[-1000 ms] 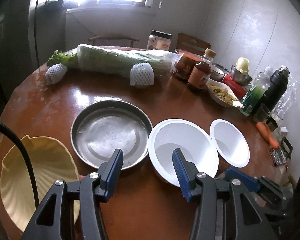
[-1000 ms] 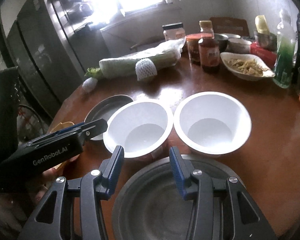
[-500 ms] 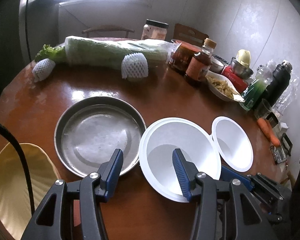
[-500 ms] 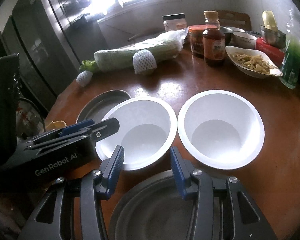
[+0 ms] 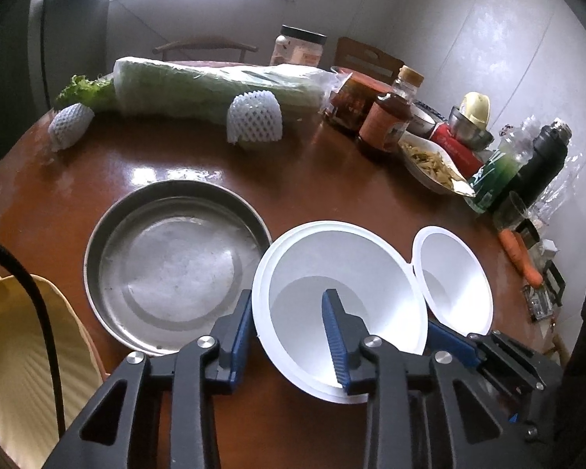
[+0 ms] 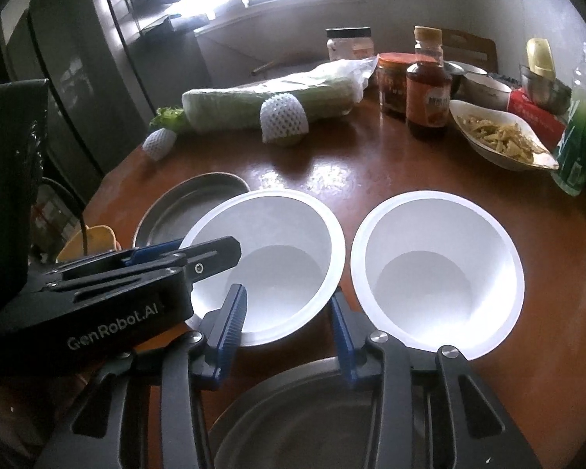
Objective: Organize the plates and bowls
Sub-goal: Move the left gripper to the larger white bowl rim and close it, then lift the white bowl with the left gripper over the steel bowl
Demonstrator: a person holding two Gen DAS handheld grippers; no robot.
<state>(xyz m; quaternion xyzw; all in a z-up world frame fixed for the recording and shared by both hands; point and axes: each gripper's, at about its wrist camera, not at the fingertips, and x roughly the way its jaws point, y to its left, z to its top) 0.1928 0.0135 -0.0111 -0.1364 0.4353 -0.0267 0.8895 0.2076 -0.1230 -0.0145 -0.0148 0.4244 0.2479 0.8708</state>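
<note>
Left tongs (image 5: 287, 330), open, straddle near rim of round white plastic bowl (image 5: 340, 301) on brown table (image 5: 301, 179). Right tongs (image 6: 289, 318) open, w/ nothing held, above round grey metal plate (image 6: 304, 430).

Bare table (image 6: 371, 172) beyond bowls (image 6: 437, 273); jars (image 6: 427, 90) behind.

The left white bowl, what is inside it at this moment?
The left white bowl holds no food. One blue finger of the left gripper reaches inside over its rim; the other stays outside. The finger hides part of the bottom.
</note>
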